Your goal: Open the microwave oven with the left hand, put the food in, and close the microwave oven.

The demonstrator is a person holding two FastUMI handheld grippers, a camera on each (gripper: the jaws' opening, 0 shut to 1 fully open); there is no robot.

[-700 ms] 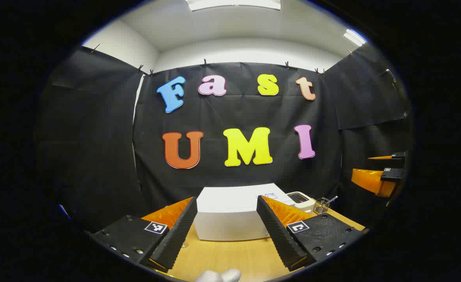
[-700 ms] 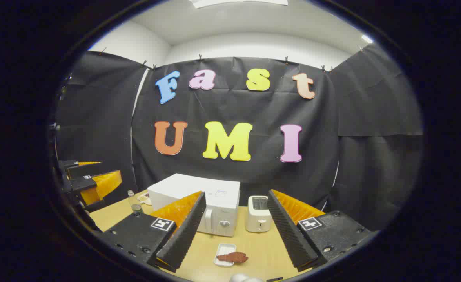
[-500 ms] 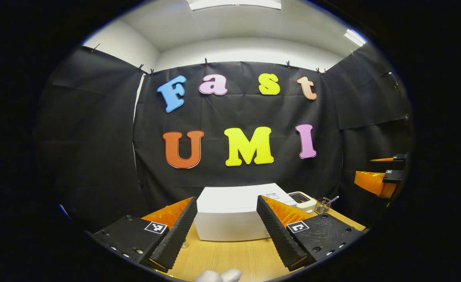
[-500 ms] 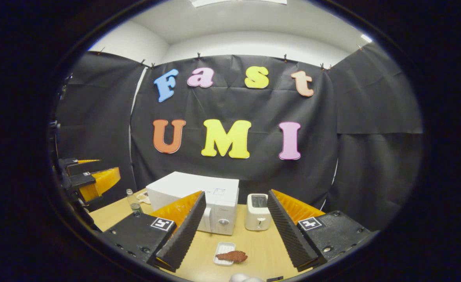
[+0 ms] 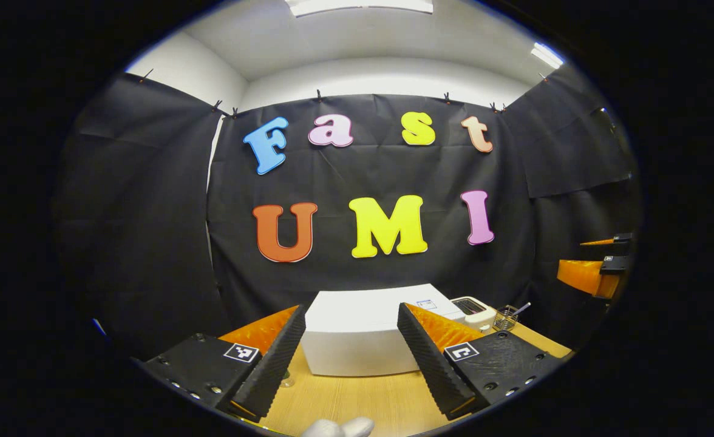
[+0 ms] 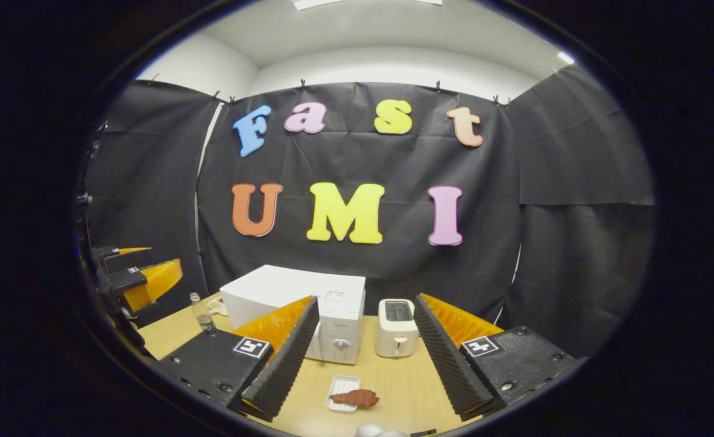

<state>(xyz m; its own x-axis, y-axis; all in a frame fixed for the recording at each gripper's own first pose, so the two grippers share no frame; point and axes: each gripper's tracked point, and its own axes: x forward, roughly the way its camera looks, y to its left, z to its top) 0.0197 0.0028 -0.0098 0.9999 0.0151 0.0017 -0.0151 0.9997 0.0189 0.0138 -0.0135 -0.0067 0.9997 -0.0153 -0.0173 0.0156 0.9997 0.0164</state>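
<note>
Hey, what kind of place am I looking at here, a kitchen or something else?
Probably a staged recording booth, not a real kitchen: black cloth is clipped up as walls, and a wooden table carries a white microwave, a toaster and food on a small tray.

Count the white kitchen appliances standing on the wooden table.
2: a white box-shaped microwave oven toward the table's back, and a small white toaster beside it on its control-panel side. Others may be hidden.

Toaster [image 6: 397, 327] (white), bottle [image 6: 198, 310]
</note>
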